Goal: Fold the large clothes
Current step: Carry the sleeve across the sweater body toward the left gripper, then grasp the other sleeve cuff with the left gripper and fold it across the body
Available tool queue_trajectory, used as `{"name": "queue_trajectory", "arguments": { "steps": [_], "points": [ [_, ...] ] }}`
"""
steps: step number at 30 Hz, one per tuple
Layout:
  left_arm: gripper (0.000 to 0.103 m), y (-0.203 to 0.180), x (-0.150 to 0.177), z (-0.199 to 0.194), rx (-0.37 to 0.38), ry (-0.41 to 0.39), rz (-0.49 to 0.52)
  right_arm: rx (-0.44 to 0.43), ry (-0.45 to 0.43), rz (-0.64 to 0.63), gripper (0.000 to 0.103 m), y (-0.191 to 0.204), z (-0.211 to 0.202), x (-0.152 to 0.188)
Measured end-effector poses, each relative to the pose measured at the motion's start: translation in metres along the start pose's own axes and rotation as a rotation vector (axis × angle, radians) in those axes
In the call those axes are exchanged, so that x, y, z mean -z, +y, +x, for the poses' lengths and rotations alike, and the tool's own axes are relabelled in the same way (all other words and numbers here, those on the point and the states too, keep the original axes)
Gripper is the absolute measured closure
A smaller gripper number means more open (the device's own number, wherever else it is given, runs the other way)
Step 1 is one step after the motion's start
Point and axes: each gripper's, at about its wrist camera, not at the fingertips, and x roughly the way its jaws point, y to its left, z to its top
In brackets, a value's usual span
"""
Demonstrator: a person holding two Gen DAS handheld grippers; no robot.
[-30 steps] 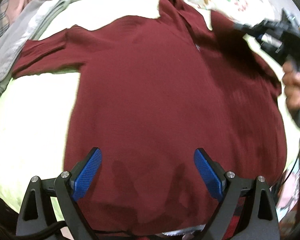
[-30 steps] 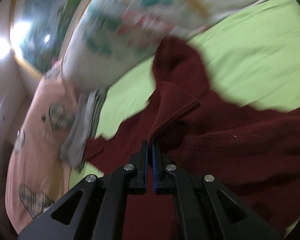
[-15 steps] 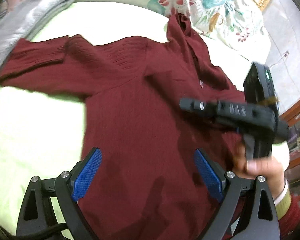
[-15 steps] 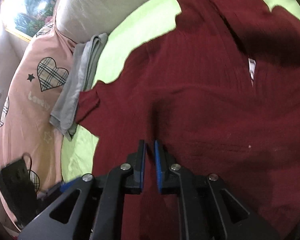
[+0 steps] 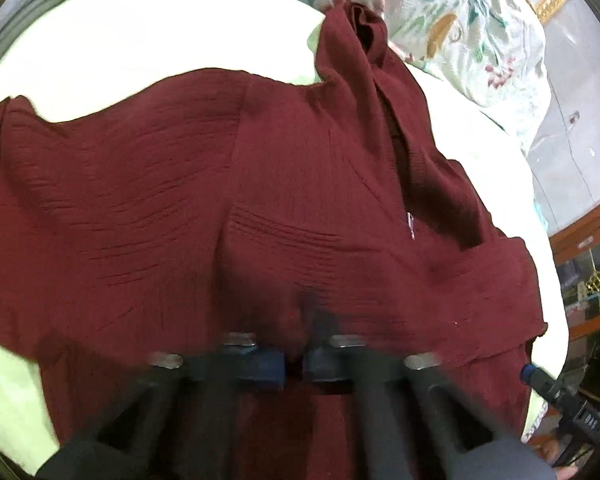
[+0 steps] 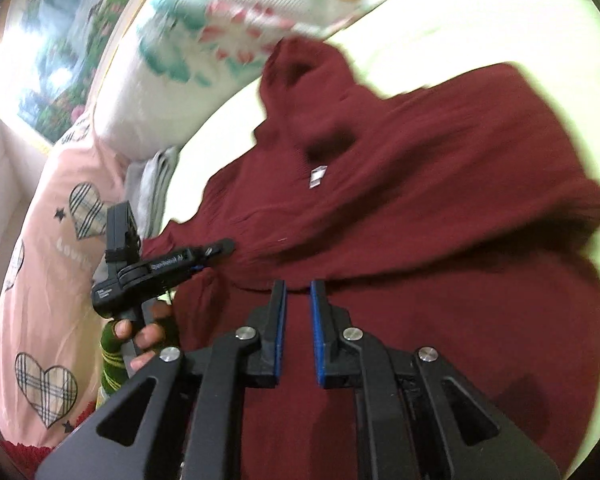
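A dark red knit sweater (image 5: 300, 208) lies spread on the light green bed sheet (image 5: 148, 32), its high collar (image 5: 360, 28) toward the pillows. It also shows in the right wrist view (image 6: 420, 184), with a white label (image 6: 318, 176) at the neck. My left gripper (image 5: 294, 360) is blurred, its jaws nearly together on a pinch of the sweater's body fabric. It shows from the side in the right wrist view (image 6: 216, 250), at the sweater's left edge. My right gripper (image 6: 298, 312) hovers over the sweater's middle with a narrow gap and nothing between the fingers.
A floral pillow (image 6: 228, 28) and a pink quilt with plaid hearts (image 6: 56, 280) lie at the head and left of the bed. A folded grey garment (image 6: 156, 176) sits beside the sweater's sleeve. A wooden cabinet edge (image 5: 580, 224) stands on the right.
My left gripper has gone from wide open to nearly shut, low on the sweater. My right gripper's jaws have opened a little and it has pulled back over the sweater's body.
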Motion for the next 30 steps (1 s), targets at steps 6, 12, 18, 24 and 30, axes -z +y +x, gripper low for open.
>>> {"name": "queue_trajectory", "arguments": {
  "steps": [6, 12, 18, 24, 30],
  "points": [
    [0.1, -0.004, 0.015, -0.052, -0.089, -0.159, 0.075, 0.094, -0.124, 0.059, 0.085, -0.035, -0.049, -0.016],
    [0.1, 0.048, 0.02, -0.079, -0.119, -0.175, -0.03, 0.191, -0.178, 0.077, 0.059, -0.066, -0.065, -0.045],
    [0.099, 0.043, 0.025, -0.072, -0.117, -0.159, -0.025, 0.204, -0.085, 0.084, 0.056, -0.085, -0.021, -0.077],
    [0.099, 0.032, 0.022, -0.067, -0.1, -0.151, -0.016, 0.212, -0.018, 0.025, 0.065, -0.083, 0.02, -0.093],
    [0.099, 0.016, 0.018, -0.064, -0.016, -0.149, 0.013, 0.216, -0.129, 0.034, 0.098, -0.098, -0.015, -0.109]
  ]
}}
